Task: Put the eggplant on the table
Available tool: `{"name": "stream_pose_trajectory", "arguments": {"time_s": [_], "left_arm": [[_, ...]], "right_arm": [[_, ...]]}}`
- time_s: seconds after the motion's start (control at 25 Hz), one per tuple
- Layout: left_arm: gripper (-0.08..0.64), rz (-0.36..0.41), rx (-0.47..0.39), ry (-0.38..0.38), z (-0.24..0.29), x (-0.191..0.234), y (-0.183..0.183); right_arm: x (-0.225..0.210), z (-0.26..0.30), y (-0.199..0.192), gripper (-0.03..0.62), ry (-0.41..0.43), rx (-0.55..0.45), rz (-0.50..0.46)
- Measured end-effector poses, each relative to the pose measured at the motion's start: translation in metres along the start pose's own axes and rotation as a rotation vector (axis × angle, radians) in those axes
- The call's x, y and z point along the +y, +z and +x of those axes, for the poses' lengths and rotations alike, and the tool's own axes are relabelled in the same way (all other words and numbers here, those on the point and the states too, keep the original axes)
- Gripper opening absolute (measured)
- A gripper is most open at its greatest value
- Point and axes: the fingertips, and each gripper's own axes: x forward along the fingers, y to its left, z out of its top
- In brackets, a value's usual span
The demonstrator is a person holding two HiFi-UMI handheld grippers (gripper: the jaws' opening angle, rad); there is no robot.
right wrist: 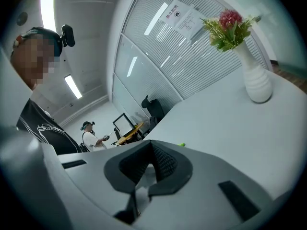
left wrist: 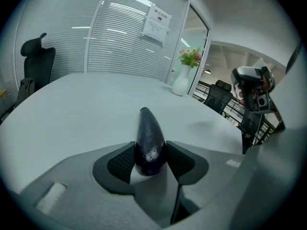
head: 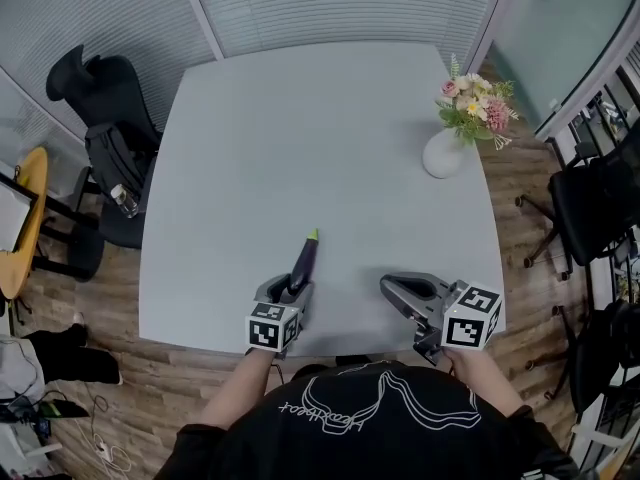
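1. While the head view looked down on the table (head: 300,138), the left gripper (head: 296,290) sat over its near edge, clamped on the eggplant (head: 303,260). The eggplant's green stem pointed away toward the table's middle. The right gripper (head: 392,290) hung to the right, also over the near edge and well apart from the eggplant. A vase (head: 443,154) of flowers stood at the far right of the table, and a chair (head: 110,98) stood off its left side.
2. From the left gripper view, the jaws pressed on both sides of the eggplant's (left wrist: 150,138) dark, thick end. The rest of it stuck out forward, low over bare table. Whether its underside touched the surface could not be told from either view.
3. From the right gripper view, the jaws were together with nothing between them. The green stem tip just showed beyond them on the left, and the vase (right wrist: 256,83) stood far to the right.
4. As a judgement, the task looked close to its end. The eggplant was already over the table at a free spot, but the clamp had not been released. What seemed left was to settle it on the surface, part the left jaws and draw that gripper clear; the right gripper seemed to have no part in this.
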Motion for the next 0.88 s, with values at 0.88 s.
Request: {"name": "stream_pose_trajectory", "arguments": {"time_s": [0.88], "left_arm": [[0.278, -0.038, -0.087, -0.034, -0.034, -0.004, 0.02]], "right_arm": [[0.023, 0.005, -0.009, 0.009, -0.001, 0.012, -0.031]]}}
